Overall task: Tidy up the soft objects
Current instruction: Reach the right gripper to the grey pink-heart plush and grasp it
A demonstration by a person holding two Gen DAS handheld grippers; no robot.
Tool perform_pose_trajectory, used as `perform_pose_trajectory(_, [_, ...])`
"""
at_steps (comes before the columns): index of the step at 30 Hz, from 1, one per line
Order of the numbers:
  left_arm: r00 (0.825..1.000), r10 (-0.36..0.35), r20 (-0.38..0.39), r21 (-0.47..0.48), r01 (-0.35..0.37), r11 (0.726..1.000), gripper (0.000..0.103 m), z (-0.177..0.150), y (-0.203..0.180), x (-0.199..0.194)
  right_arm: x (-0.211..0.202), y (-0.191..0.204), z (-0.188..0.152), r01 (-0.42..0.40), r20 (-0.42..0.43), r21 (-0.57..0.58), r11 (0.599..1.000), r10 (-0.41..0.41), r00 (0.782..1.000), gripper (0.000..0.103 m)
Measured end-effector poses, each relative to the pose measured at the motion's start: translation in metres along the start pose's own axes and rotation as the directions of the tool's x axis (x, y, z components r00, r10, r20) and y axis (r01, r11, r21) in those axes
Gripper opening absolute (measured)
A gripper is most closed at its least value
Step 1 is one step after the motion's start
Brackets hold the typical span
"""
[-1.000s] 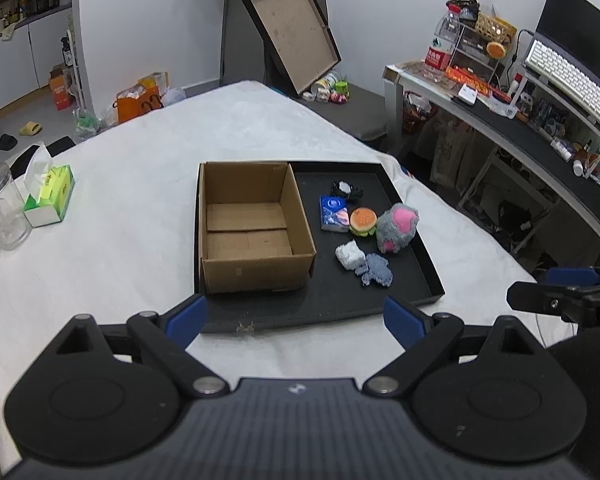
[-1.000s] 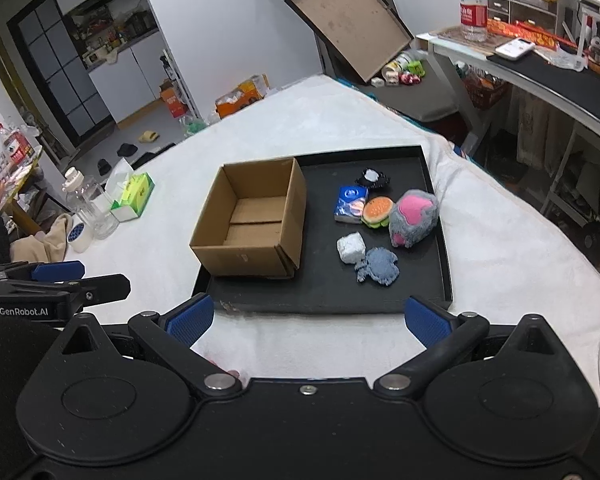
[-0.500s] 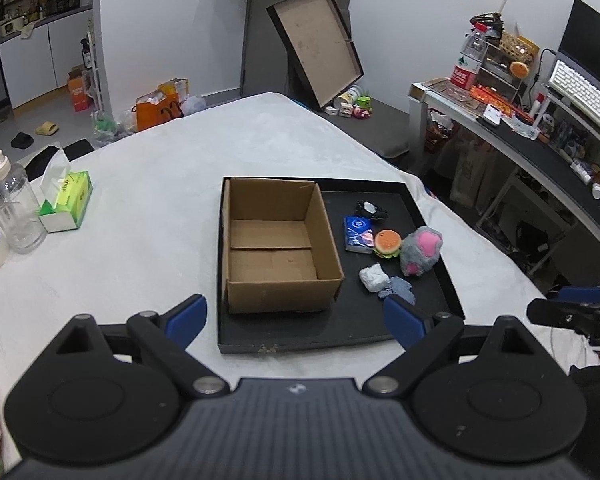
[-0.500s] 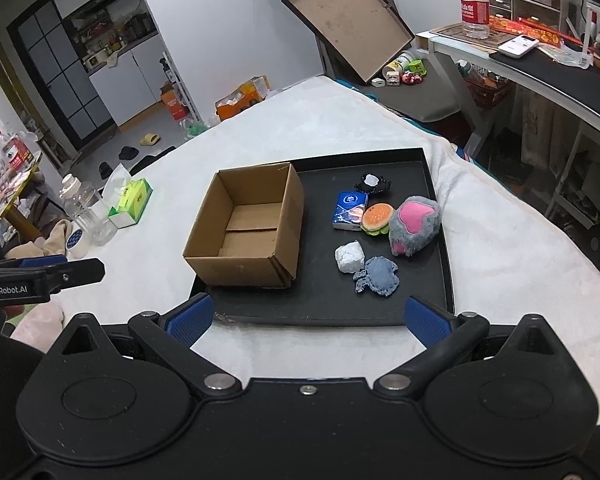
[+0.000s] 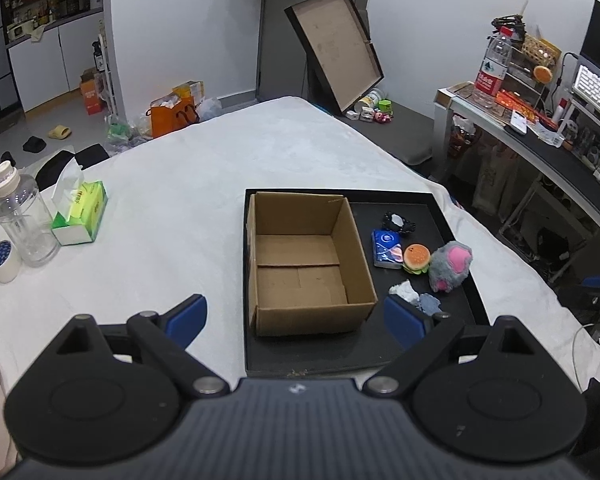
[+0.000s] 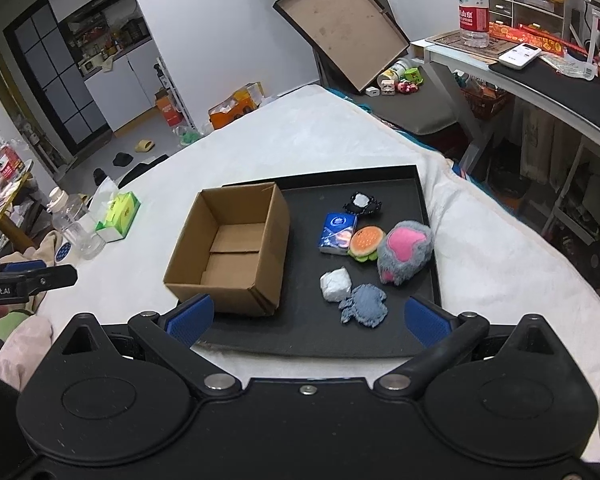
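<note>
A black tray point(image 5: 440, 208) point(image 6: 384, 344) lies on a white blanket. An open, empty cardboard box point(image 5: 304, 264) point(image 6: 236, 252) stands in its left half. To its right lie a grey and pink plush paw point(image 5: 450, 266) point(image 6: 406, 252), a burger toy point(image 5: 417, 258) point(image 6: 366, 242), a blue packet point(image 5: 387, 248) point(image 6: 337, 232), a black and white toy point(image 5: 398, 222) point(image 6: 363, 202), a white lump point(image 5: 403, 291) point(image 6: 335, 284) and a blue-grey cloth piece point(image 5: 430, 303) point(image 6: 365, 304). My left gripper point(image 5: 296, 318) and right gripper point(image 6: 308, 318) are both open and empty, short of the tray's near edge.
A green tissue box point(image 5: 82, 212) point(image 6: 120, 216), a clear bottle point(image 5: 22, 216) point(image 6: 74, 224) and a tape roll point(image 5: 4, 254) stand on the blanket at the left. A cluttered desk point(image 5: 540, 136) point(image 6: 540, 76) stands to the right. A second tray point(image 5: 336, 48) leans beyond the bed.
The left gripper has pulled back and to the left, so the tray now sits further right and smaller in its view. The right gripper has barely moved.
</note>
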State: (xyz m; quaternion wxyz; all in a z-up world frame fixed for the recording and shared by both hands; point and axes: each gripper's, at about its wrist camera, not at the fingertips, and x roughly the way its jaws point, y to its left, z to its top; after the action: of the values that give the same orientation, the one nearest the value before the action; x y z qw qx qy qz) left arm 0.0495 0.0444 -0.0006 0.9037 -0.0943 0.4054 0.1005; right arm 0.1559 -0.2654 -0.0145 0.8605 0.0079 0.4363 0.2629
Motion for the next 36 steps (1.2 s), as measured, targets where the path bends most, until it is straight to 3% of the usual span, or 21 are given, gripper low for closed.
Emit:
perform_pose_trajectory(22, [0.997, -0.004, -0.076, -0.036, 0.001, 0.999, 0.091, 0.027, 0.026, 0.084, 0.078, -0.038, 0.036, 0.047, -0.094, 0.044, 0.998, -0.042, 0.995, 0.099])
perform_pose_trajectory(31, [0.992, -0.023, -0.124, -0.034, 0.018, 0.999, 0.084, 0.032, 0.032, 0.126, 0.122, -0.058, 0.048, 0.09, -0.144, 0.098, 0.991, -0.075, 0.987, 0.094])
perform_pose_trajectory(36, [0.985, -0.026, -0.169, -0.043, 0.019, 0.999, 0.074, 0.032, 0.038, 0.153, 0.146, -0.066, 0.054, 0.117, -0.175, 0.106, 0.988, -0.097, 0.98, 0.094])
